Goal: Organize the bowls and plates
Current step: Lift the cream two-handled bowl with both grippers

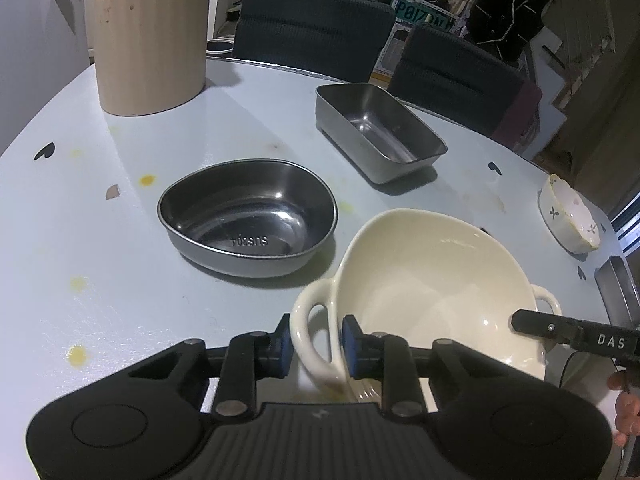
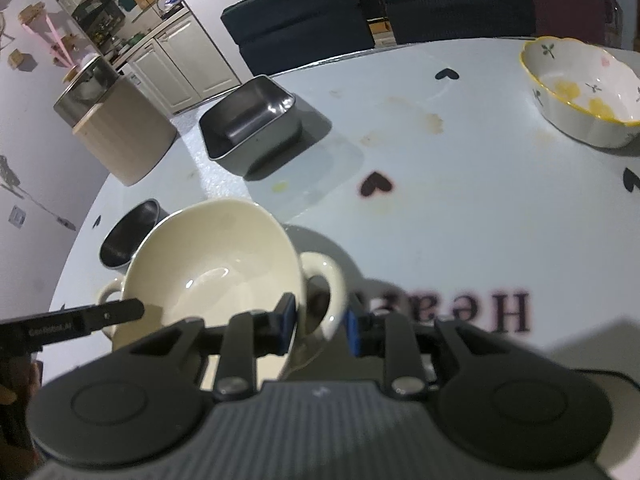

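A cream ceramic bowl point(image 1: 424, 280) with two loop handles is held tilted just above the table between both grippers. My left gripper point(image 1: 316, 344) is shut on its left handle point(image 1: 308, 328). My right gripper point(image 2: 322, 322) is shut on the other handle point(image 2: 326, 280); the bowl point(image 2: 216, 264) fills the lower left of the right wrist view. A rounded steel bowl point(image 1: 248, 224) lies left of it and a rectangular steel tray point(image 1: 380, 130) stands farther back. A white flowered bowl point(image 2: 580, 88) sits at the far right.
A tall beige ribbed canister point(image 1: 150, 44) stands at the back left of the pale blue table point(image 1: 100, 240). Dark chairs point(image 1: 316, 24) stand behind the far edge. A flat metal tray edge point(image 1: 618, 292) shows at the right. Yellow stains dot the tabletop.
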Demonstrator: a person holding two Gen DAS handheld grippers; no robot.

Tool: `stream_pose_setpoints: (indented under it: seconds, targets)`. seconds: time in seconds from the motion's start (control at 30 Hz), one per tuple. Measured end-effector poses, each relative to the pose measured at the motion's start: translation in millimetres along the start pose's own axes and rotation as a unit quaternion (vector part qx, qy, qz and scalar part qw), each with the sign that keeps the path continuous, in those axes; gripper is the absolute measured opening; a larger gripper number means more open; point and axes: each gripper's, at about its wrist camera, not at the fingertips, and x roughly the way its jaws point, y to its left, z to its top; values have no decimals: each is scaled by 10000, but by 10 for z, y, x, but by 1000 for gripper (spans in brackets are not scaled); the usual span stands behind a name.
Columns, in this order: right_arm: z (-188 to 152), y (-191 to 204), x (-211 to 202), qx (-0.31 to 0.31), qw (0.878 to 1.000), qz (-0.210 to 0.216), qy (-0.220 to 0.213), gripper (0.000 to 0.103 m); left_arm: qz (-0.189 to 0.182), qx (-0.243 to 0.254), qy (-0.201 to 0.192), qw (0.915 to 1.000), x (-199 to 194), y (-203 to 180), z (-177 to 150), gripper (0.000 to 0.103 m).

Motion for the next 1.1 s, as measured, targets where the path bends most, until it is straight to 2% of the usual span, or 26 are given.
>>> stream_pose_setpoints:
  seconds: [0.3, 0.67, 1.1]
  targets:
    - [18, -29, 7, 47, 10000, 66, 52, 29, -110, -116, 0, 9999, 40, 48, 9, 28]
    - [13, 45, 10, -104, 9999, -101, 55, 31, -194, 1, -54, 9998, 78, 61, 4, 28]
    - [10, 94, 24, -110, 9997, -202, 42, 31, -103, 256, -53, 9996, 96, 4, 13, 29]
